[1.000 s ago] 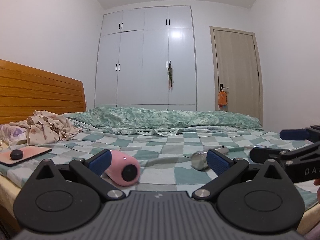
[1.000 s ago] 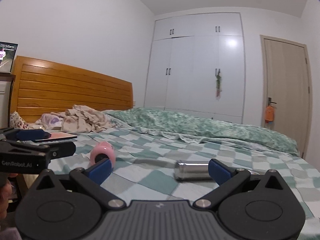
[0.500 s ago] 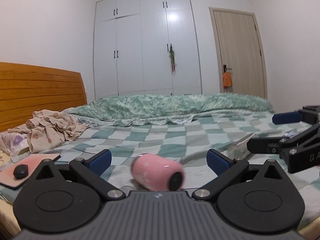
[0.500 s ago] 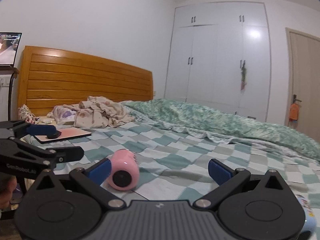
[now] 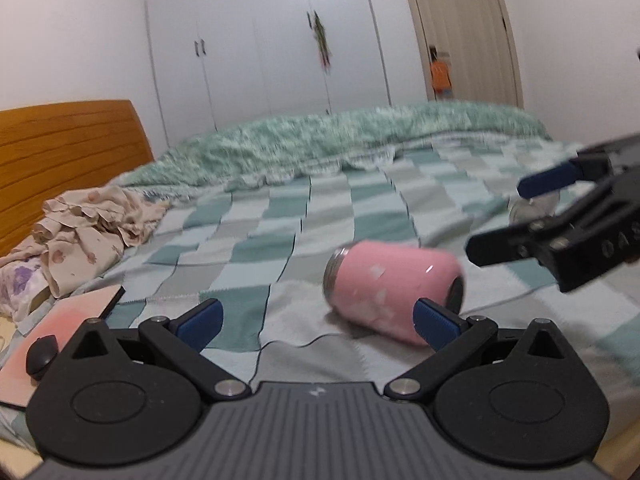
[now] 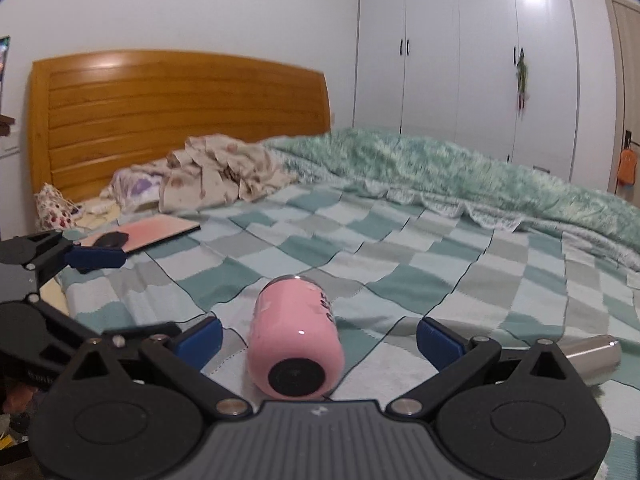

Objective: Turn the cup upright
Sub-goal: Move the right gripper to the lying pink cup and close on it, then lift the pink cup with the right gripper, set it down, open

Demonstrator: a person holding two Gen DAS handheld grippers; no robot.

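A pink cup [image 5: 390,286] lies on its side on the checked bed cover, its steel rim to the left and black base to the right in the left wrist view. My left gripper [image 5: 318,320] is open and empty, with the cup just beyond its right finger. In the right wrist view the cup [image 6: 294,344] lies between the open fingers of my right gripper [image 6: 320,338], black base toward the camera, touching neither pad. The right gripper also shows at the right of the left wrist view [image 5: 560,216]; the left gripper shows at the left of the right wrist view [image 6: 72,284].
A steel bottle [image 6: 592,356] lies on the bed right of the right gripper. A pink board with a black mouse [image 5: 42,354] sits at the bed's left edge. Crumpled clothes [image 6: 216,172] and a green quilt [image 6: 460,172] lie farther back, before the wooden headboard [image 6: 180,116].
Both grippers have moved in toward the pink cup. The right gripper swung left off the steel bottle and now straddles the cup. The left view has tilted and closed in.
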